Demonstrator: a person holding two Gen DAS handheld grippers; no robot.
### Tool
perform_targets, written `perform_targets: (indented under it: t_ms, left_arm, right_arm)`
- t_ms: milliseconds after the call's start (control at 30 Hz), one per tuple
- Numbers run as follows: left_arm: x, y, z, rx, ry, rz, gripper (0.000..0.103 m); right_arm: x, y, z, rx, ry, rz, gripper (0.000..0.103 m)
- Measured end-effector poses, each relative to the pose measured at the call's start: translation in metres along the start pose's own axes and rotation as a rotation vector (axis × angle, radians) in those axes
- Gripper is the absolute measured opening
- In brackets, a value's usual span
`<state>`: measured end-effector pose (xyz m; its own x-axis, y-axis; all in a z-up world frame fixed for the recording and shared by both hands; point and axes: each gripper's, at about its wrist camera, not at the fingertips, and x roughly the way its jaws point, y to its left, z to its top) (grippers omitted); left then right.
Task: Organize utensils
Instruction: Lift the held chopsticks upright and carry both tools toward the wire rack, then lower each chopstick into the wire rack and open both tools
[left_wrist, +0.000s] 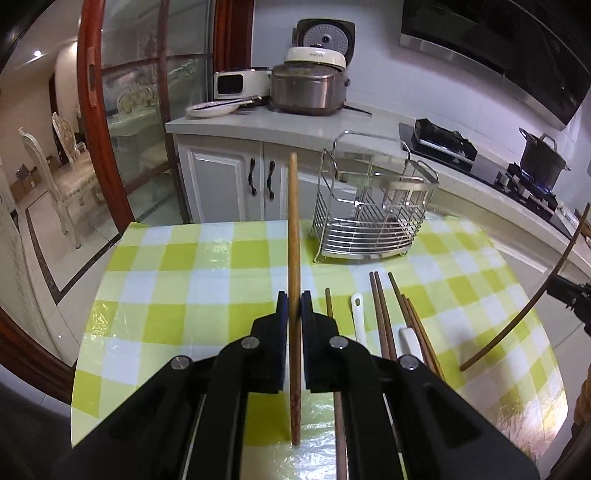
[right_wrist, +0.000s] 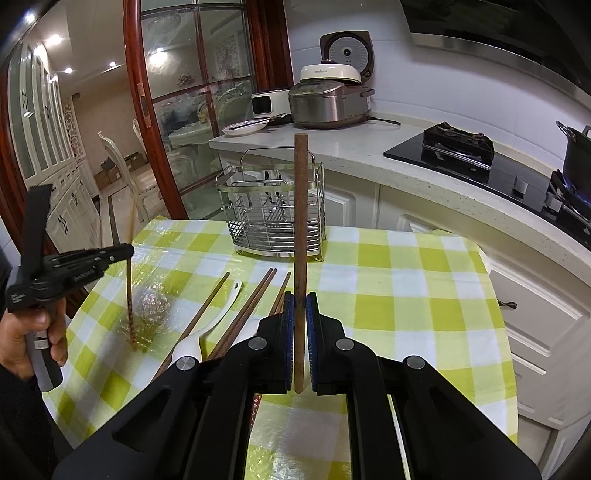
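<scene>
Left gripper (left_wrist: 294, 301) jaws clamp light chopstick (left_wrist: 293, 236); right gripper (right_wrist: 300, 301) jaws clamp dark chopstick (right_wrist: 300, 206). Wire rack (left_wrist: 373, 206) at table (left_wrist: 207, 258) far edge. Risk: thin sticks pivot in grip, miss rack slots.

The left gripper (left_wrist: 294, 308) points forward and down, its blue-padded jaws pressed shut on a light chopstick (left_wrist: 293, 236) that stands nearly upright between them. In the right wrist view a hand (right_wrist: 35, 334) wraps its handle from below. The right gripper (right_wrist: 300, 308) also tilts downward, jaws clamped on a dark chopstick (right_wrist: 300, 221) held upright.
</scene>
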<state>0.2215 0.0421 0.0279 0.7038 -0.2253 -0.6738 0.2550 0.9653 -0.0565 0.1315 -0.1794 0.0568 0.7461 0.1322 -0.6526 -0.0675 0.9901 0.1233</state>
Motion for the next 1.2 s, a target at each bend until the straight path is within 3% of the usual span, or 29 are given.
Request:
perform_targets:
  t_ms: [500, 733, 933, 1200]
  left_arm:
    - [-0.013, -0.004, 0.010, -0.004, -0.060, -0.009, 0.007]
    - [-0.029, -0.015, 0.049, 0.002, -0.136, -0.026, 0.007]
    - [-0.048, -0.030, 0.103, 0.003, -0.251, -0.045, 0.007]
    - [-0.039, -0.050, 0.169, -0.008, -0.360, -0.067, 0.007]
  right_arm:
    - [-0.003, -0.006, 0.014, 0.005, -0.023, -0.006, 0.009]
    - [-0.018, -0.004, 0.077, -0.033, -0.094, -0.005, 0.009]
    - [-0.029, 0.003, 0.147, -0.058, -0.192, -0.011, 0.009]
    - [-0.009, 0.006, 0.212, -0.040, -0.278, 0.029, 0.009]
